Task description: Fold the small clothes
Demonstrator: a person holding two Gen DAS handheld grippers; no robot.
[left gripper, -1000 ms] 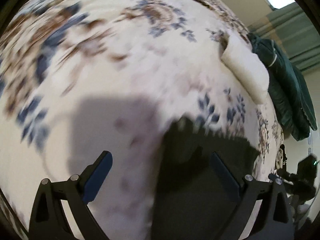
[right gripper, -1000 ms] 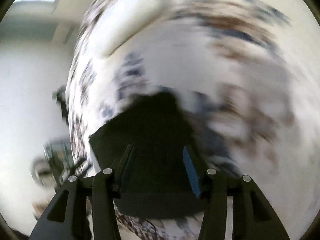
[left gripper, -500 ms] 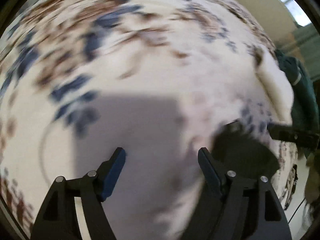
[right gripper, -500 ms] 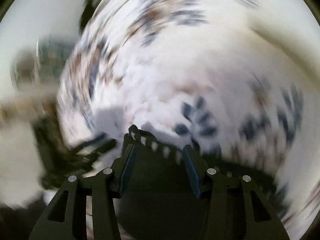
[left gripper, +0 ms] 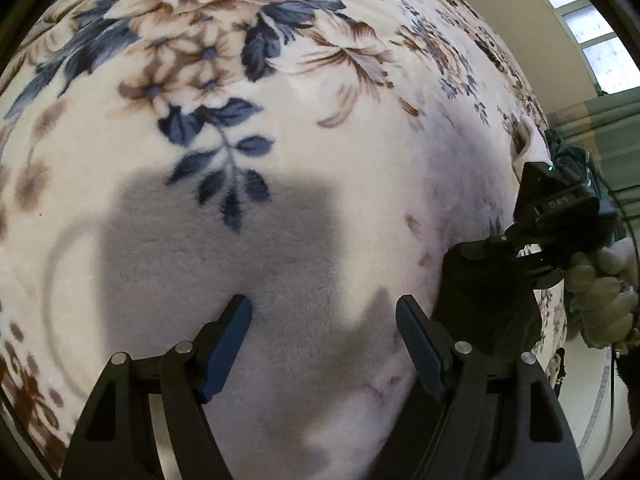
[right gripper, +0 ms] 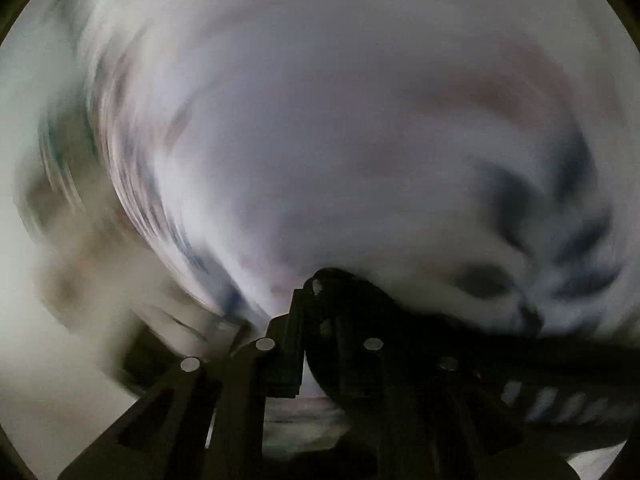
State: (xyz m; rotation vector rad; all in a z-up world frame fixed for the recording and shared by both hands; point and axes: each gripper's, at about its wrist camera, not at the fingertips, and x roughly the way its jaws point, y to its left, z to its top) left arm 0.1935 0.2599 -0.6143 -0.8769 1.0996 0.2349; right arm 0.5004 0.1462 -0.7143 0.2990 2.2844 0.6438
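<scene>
The left tool (left gripper: pixel 323 344) stands wide, its two blue-padded fingers (left gripper: pixel 226 346) spread apart with nothing between them. It hovers over a cream floral blanket (left gripper: pixel 248 128) printed with blue leaves and brown flowers, and its shadow falls on the pile directly ahead of the fingers.

In the left wrist view the right tool (left gripper: pixel 476 250) enters from the right edge, gripped by a gloved hand (left gripper: pixel 600 292). Its tips are closed on the upper edge of a small black garment (left gripper: pixel 486 312), which hangs down from the tips just right of the left tool's right finger. The lower part of the garment is hidden behind that finger.

The right wrist view is heavily motion-blurred. The right tool (right gripper: pixel 310 300) appears narrow, with the fingers drawn close together and dark fabric (right gripper: pixel 440 360) bunched between and over them, trailing to the right. A row of pale openings along the fabric edge (right gripper: pixel 560 400) shows at lower right. The blanket behind is reduced to streaks.

A dark green cloth (left gripper: pixel 576 164) lies at the far right edge of the blanket. Green curtains (left gripper: pixel 600 116) and a window (left gripper: pixel 580 20) occupy the upper right.
</scene>
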